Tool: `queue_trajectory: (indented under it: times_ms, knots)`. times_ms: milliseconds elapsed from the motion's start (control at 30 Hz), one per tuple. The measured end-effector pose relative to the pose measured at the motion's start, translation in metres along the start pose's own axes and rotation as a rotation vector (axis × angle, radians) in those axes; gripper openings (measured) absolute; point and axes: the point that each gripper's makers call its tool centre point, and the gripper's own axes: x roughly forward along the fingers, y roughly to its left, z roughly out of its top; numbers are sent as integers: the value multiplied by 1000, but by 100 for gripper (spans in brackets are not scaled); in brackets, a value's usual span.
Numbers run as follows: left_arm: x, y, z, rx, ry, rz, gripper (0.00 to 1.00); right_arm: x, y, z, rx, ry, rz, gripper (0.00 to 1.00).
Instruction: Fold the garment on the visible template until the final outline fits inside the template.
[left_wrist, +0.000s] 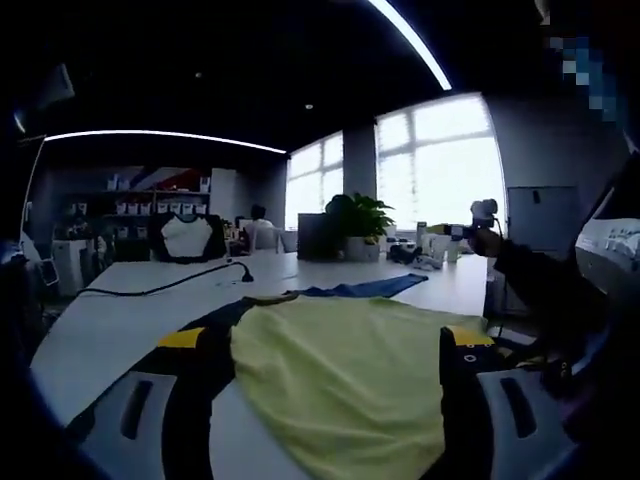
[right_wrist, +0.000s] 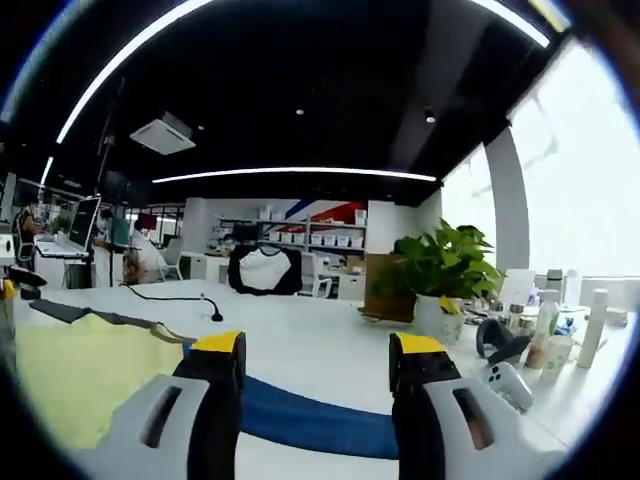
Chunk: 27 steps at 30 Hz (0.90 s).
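The left tongs (left_wrist: 335, 350) stand wide apart, holding nothing, with the yellow garment (left_wrist: 350, 385) spread on the white table (left_wrist: 120, 330) between and beyond the jaws. Its near edge is cut off at 6 o'clock, and its dark trim runs under the left jaw, so the outline there is hard to make out. At 12 o'clock from the tongs a blue cloth (left_wrist: 365, 288) lies flat past the garment, a black cable (left_wrist: 170, 282) curves at 10 o'clock, and a plant (left_wrist: 358, 218) stands farther back. A dark sleeve enters at 3 o'clock.

The right tongs (right_wrist: 318, 355) are also open and empty. The blue cloth (right_wrist: 310, 422) passes behind both jaws, partly hidden. The garment (right_wrist: 80, 375) sits at 9 o'clock, cut off by the rim. The plant (right_wrist: 440, 265) is at 1 o'clock, with bottles (right_wrist: 570, 320) at 3 o'clock, too small to read.

No template can be told apart on the table.
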Motion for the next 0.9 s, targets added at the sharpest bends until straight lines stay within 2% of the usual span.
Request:
queue_trajectory:
  times_ms: [133,333,433,667,900]
  knots:
    - [-3,0,4,3,-17,7,100,-14,21,3,-26,7,22,73]
    - [-7,10,11,-6,-41,43,100,-34,42,2,17,12,51,90]
    - [-9,11,13,-11,-41,50,100,-42,54,5,27,-13,63,99]
    - [-12,15,20,11,-58,75,100,-52,66,4,-2,-13,63,99]
    - [-24,32,27,28,-63,129,100,-70,72,-4,-26,7,42,99]
